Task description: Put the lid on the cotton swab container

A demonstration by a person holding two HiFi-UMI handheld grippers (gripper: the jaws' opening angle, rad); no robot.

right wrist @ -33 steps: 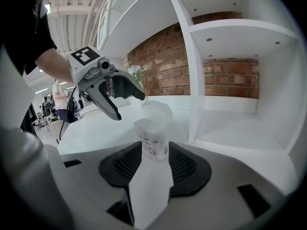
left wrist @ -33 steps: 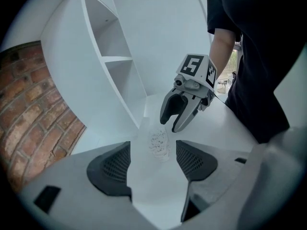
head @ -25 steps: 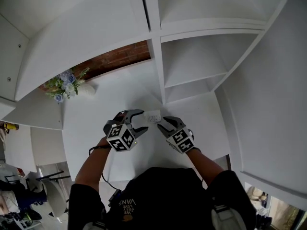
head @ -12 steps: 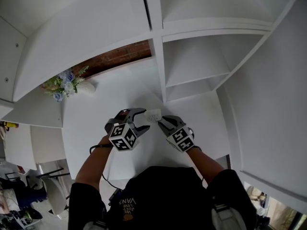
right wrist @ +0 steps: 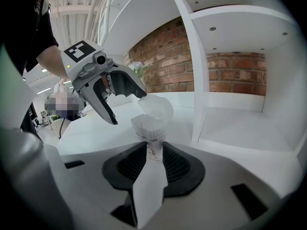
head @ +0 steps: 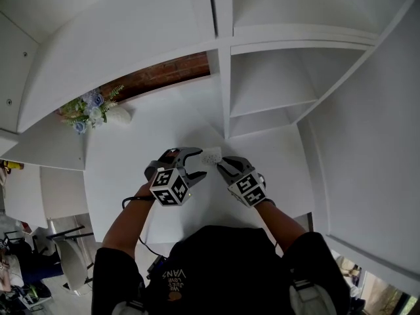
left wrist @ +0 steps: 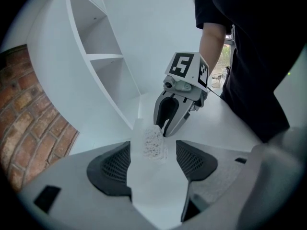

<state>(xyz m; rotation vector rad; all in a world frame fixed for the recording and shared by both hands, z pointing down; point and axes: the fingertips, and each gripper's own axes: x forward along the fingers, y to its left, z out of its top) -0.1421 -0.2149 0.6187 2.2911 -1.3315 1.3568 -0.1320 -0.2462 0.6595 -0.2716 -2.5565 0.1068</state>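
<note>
Right claw (right wrist: 152, 155) is closing on the cotton swab container (right wrist: 148, 126), a small clear tub packed with white swab tips, upright on the white surface (head: 125, 156); its translucent lid (right wrist: 157, 107) tilts open behind. Left claw (left wrist: 153, 159) gapes wide nearby.

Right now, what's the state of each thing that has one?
left tongs: open, gripping nothing.
right tongs: closing on the cotton swab container.
cotton swab container: uncovered, upright.
lid: off, tilted beside the container's mouth.
</note>
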